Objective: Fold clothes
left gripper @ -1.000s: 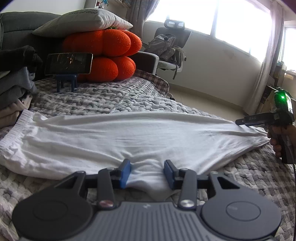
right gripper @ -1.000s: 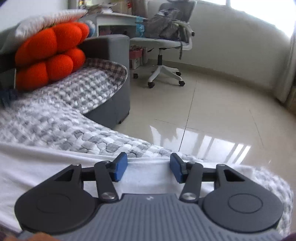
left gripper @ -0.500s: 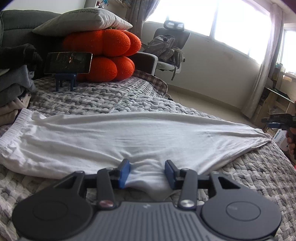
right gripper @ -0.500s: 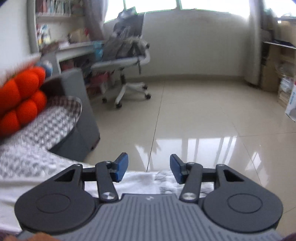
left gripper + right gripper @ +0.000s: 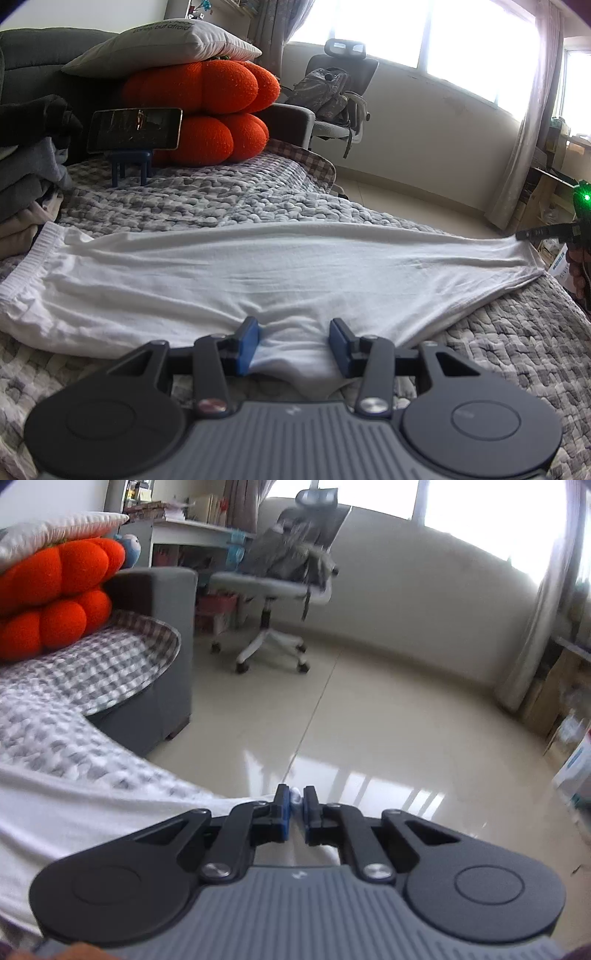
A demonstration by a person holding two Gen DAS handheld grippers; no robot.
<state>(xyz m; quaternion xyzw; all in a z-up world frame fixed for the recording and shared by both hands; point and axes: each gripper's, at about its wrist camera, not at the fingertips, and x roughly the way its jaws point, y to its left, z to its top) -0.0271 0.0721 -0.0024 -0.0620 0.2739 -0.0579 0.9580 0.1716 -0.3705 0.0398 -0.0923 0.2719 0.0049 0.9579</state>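
The white garment lies spread flat across the grey quilted bed, its ribbed band at the left; the left tongs stand partly spread astride a raised bunch of its near edge, the blue pads beside the cloth without visibly squeezing it; the right tongs have just been closing and now pinch a small tuft of the garment's far-right corner between nearly meeting pads; orange cushions and a phone on a stand sit behind.
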